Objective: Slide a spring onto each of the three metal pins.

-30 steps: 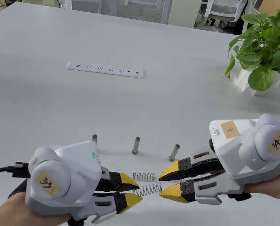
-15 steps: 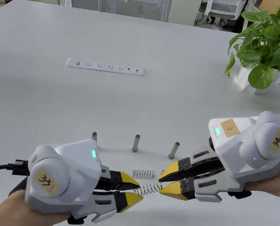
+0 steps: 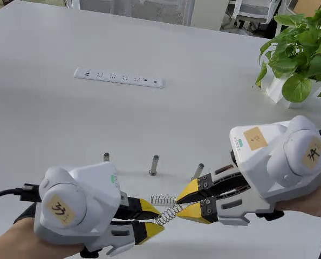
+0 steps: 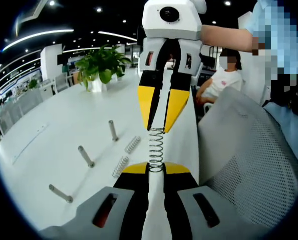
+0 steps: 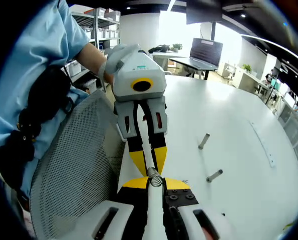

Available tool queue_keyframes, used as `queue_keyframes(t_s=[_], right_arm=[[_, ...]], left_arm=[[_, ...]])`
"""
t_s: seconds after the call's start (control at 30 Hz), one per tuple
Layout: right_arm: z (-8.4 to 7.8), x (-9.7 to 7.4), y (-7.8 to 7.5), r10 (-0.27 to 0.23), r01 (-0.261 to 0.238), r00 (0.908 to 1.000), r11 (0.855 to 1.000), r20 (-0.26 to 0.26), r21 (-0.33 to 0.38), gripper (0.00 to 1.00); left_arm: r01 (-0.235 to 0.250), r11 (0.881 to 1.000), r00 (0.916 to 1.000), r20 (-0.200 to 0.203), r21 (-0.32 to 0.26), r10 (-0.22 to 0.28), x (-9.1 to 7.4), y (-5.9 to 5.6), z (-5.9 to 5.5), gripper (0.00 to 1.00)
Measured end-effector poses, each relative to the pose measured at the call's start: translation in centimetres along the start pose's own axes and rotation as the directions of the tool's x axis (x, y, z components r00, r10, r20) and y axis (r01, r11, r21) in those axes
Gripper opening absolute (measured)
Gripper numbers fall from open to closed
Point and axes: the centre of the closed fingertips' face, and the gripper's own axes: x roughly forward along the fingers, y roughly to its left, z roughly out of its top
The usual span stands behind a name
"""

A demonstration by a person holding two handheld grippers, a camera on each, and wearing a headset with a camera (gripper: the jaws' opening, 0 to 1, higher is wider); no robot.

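I am seeing a shiny metal spring (image 3: pixel 168 214), three dull grey metal pins (image 3: pixel 154 164) and a smooth matt white table (image 3: pixel 52 118).

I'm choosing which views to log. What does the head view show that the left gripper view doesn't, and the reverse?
Head view's own: the hand holding the left gripper, and that gripper's white body. Left gripper view's own: a second loose spring, a mesh chair and a seated person. Shared: the three pins, the potted plant, and the spring gripped between the left gripper and the right gripper.
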Motion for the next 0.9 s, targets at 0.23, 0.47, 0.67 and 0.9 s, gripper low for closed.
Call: queue_keyframes(t_s=[0.23,0.47,0.67,0.9], right_arm=[[0.72,0.07,0.0,-0.001,0.001,1.0,1.0,-0.002,-0.027,0.06],[0.77,0.13,-0.13,0.0,-0.001,1.0,0.999,-0.009,-0.039,0.06],[0.59,0.06,0.01,0.004,-0.005,0.9998,0.999,-0.018,-0.042,0.06],[0.38,-0.08,0.07,0.009,-0.011,0.9995,0.999,-0.031,-0.041,0.06]], left_arm=[[-0.004,1.0,1.0,0.005,-0.006,0.004,0.0,0.09,0.02,0.06],[-0.007,1.0,0.9999,0.009,-0.011,0.007,-0.04,0.21,0.0,0.06],[-0.002,1.0,1.0,0.009,-0.012,0.002,0.07,0.0,0.02,0.06],[0.001,1.0,1.0,0.009,-0.01,-0.001,0.13,-0.07,0.09,0.06]])
